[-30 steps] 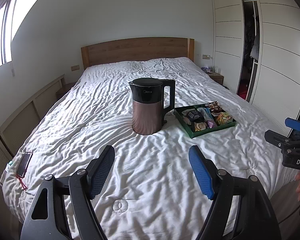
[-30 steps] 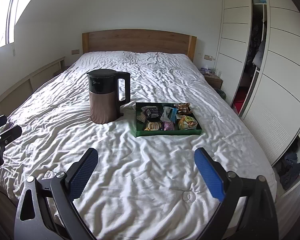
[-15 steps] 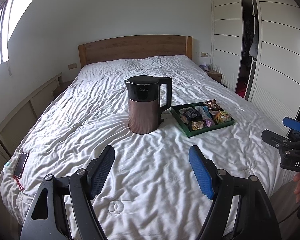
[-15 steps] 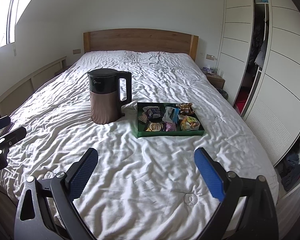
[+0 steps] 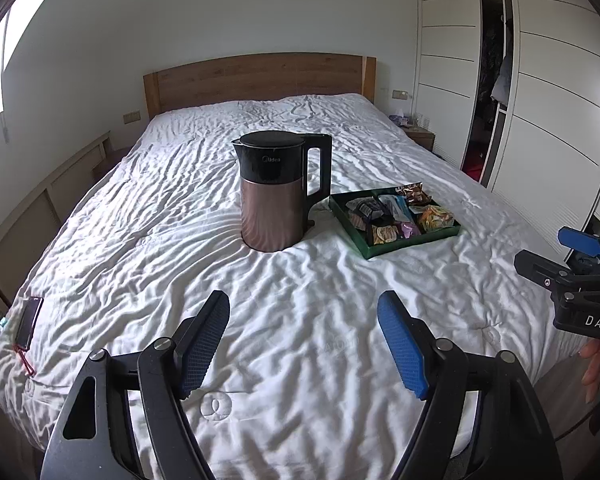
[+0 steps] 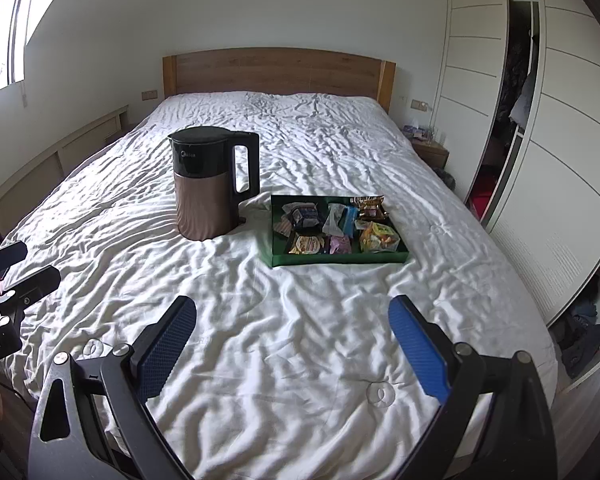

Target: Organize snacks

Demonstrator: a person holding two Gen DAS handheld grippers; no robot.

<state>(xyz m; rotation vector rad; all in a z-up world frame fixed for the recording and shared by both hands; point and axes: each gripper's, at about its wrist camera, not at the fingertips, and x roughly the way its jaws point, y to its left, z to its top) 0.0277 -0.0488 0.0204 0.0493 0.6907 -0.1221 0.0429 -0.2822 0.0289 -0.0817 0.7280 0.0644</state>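
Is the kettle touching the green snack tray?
Apart. The right wrist view shows white bedding between the kettle and the green tray.

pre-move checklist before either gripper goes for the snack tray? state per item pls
1. Left gripper open and empty: ok.
2. Right gripper open and empty: ok.
3. Green tray flat on the bed, snacks inside: ok.
4. Kettle upright, left of the tray with a gap: ok, though near the left gripper's path.
5. Both grippers within reach of the tray: not ok, both sit back at the foot of the bed.
6. How snacks should be sorted: cannot tell.
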